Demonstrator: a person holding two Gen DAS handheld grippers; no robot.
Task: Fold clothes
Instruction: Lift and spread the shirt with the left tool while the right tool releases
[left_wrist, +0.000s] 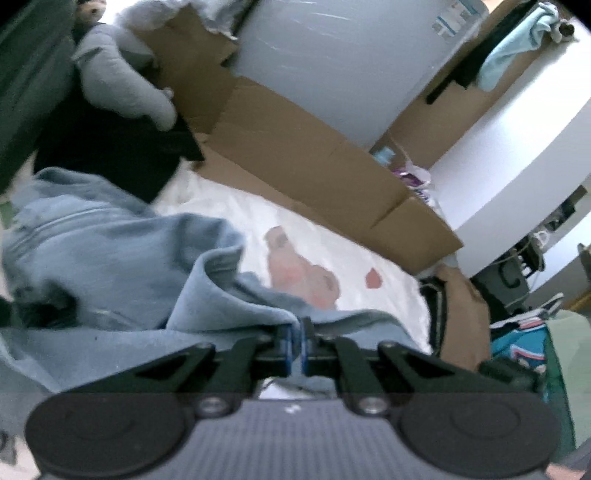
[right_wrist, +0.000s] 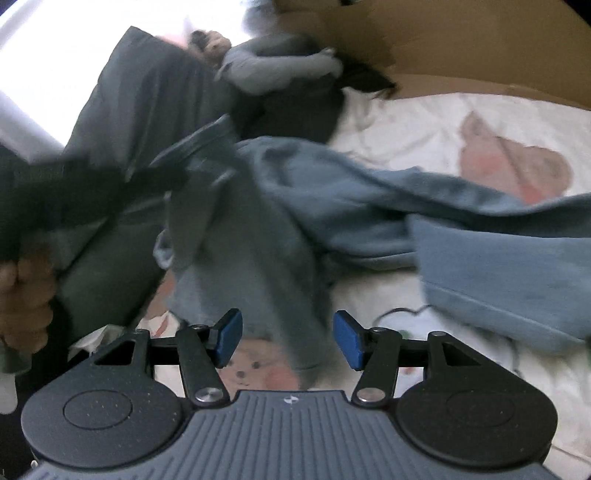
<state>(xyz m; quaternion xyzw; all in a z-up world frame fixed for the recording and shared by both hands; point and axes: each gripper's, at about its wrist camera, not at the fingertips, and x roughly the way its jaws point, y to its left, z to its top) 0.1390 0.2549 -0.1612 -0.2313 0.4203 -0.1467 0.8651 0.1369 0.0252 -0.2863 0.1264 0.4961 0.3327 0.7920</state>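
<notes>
A light blue sweatshirt (left_wrist: 110, 258) lies crumpled on a white bedsheet (left_wrist: 332, 240) printed with pink figures. My left gripper (left_wrist: 295, 332) is shut on a fold of its fabric, which bunches up at the blue pads. In the right wrist view the same blue sweatshirt (right_wrist: 332, 206) spreads across the bedsheet (right_wrist: 424, 122), one part hanging blurred down towards the camera. My right gripper (right_wrist: 288, 338) is open, blue pads wide apart on either side of that hanging cloth. The left gripper (right_wrist: 147, 173) shows there as a dark blurred shape at the upper left, held by a hand (right_wrist: 26, 295).
A flattened cardboard box (left_wrist: 295, 147) lies along the far side of the bed. A grey plush toy (left_wrist: 122, 81) and dark clothing (left_wrist: 110, 155) sit at the head. A dark green pillow (right_wrist: 140, 122) lies at the left. White furniture (left_wrist: 517, 147) stands beyond the bed.
</notes>
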